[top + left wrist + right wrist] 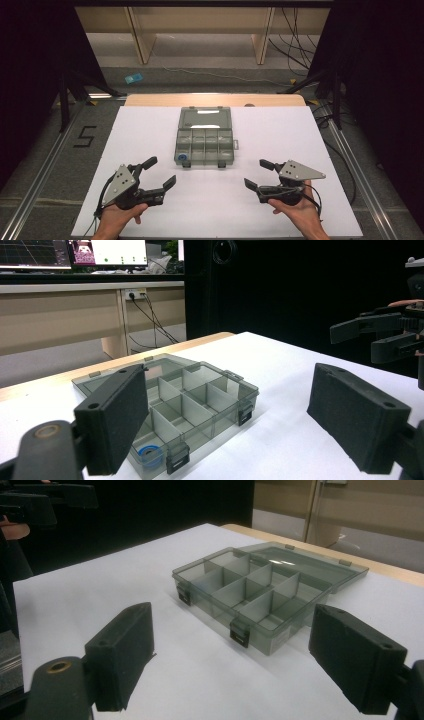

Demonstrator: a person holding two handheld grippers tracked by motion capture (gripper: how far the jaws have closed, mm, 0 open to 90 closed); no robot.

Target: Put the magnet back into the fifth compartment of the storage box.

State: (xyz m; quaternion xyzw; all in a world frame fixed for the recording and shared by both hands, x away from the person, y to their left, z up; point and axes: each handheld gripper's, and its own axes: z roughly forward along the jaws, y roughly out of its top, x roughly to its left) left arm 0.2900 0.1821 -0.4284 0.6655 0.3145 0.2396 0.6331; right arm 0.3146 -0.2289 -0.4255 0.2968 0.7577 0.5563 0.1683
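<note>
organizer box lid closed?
No: the organizer box sits with its lid folded flat behind it, its compartments exposed, a blue ring in one front corner compartment.

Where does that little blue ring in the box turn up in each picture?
High view: blue ring in the box's near-left compartment.
Left gripper view: bottom centre-left, beside a black latch.
Right gripper view: I cannot make it out.
Shared landmark: the open lid.

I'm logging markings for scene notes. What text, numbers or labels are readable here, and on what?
"5": black tape figure on the grey floor left of the table.
Monitor screens in the left gripper view: content too small and blurred to read.
Compartment box, both grippers: no readable markings.
</note>
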